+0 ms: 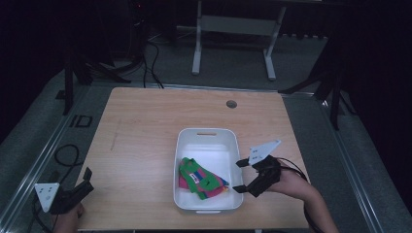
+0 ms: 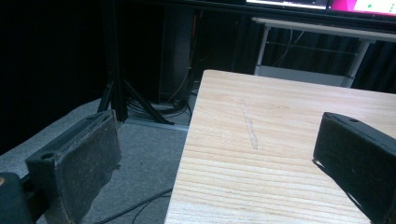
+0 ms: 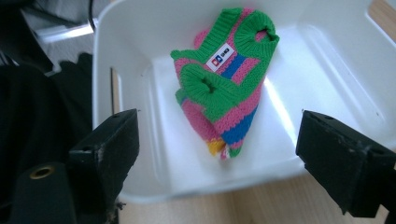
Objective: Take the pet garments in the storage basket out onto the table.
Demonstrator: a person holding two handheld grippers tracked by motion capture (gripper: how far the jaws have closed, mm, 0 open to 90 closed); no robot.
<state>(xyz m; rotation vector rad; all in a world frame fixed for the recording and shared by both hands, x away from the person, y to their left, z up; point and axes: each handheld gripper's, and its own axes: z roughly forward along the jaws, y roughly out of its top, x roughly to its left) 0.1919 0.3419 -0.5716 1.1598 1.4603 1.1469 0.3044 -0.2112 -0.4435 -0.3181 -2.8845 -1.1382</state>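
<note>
One striped sock bundle (image 3: 224, 79) is lying in one white bin (image 1: 182, 145) near the table's (image 1: 141, 145) front edge. The right gripper (image 1: 241, 176) is hovering spread at the bin's right rim; the left gripper (image 1: 83, 182) is idling spread at the front-left corner, bare wood between them.

Lab: black curtains, tripod stands (image 1: 335, 92), floor cables (image 1: 153, 63), monitors (image 2: 322, 4).

Your high view was dim w/ black surroundings; light fell on the table (image 1: 145, 136). Tub (image 3: 327, 60) floor glared; the near jaws were soft, slightly blurred.
</note>
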